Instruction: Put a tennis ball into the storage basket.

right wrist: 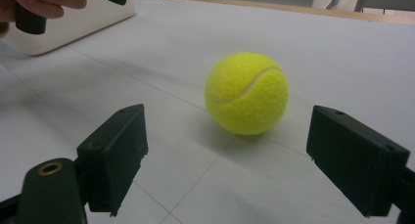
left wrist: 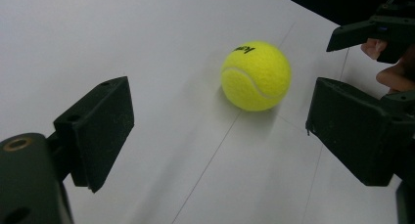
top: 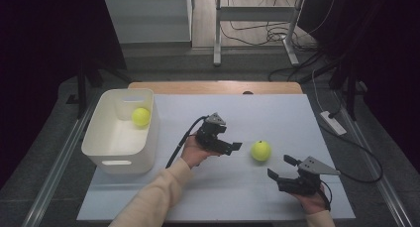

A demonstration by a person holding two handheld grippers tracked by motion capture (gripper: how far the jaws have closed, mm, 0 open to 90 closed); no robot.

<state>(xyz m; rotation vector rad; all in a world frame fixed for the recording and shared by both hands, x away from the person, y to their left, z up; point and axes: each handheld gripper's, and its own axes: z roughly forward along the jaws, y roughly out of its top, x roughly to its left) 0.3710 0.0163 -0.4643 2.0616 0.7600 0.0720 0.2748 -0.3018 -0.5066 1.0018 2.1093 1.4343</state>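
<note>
on the left we see a white plastic bin [top: 120,133] with a fuzzy yellow ball [top: 140,117] inside. our left gripper [top: 232,146] is spread wide, holding nothing. a yellow tennis ball [top: 260,150] lies on the white table [top: 277,113] between both grippers. our right gripper [top: 281,167] is spread too.

The tennis ball [right wrist: 246,93] ahead of my right gripper [right wrist: 230,155] is fuzzy yellow felt. My jaws look like matt black plastic, faintly grainy. The worktop [top: 277,118] is smooth matt white; the bin [top: 106,152] is satiny white plastic.
</note>
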